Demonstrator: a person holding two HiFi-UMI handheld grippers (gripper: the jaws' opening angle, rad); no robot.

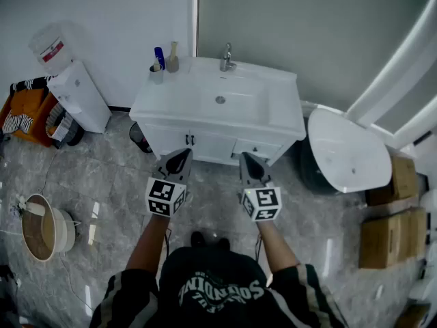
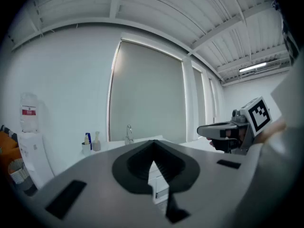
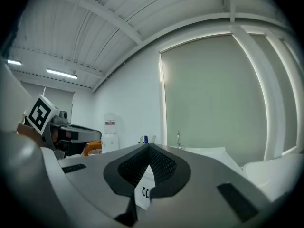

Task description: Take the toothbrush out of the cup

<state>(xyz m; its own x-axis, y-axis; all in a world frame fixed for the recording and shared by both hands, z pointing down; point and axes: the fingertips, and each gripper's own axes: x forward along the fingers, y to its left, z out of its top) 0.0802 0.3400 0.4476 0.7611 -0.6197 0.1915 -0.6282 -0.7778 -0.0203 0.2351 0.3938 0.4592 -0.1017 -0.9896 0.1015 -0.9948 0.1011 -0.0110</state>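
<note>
White ceramic vanity basin (image 1: 276, 108) on white cabinet sits at 12 o'clock. Left gripper (image 1: 182, 154) and right gripper (image 1: 245, 158) are at its 6 o'clock side, both with jaws pressed together, nothing between. Small grey cup (image 1: 156, 74) stands on the basin's 10 o'clock corner, with the blue toothbrush (image 1: 159, 57) upright inside.

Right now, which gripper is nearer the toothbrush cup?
Left. The left gripper is short of the cup, slightly to its right; the right gripper is farther right still.
</note>
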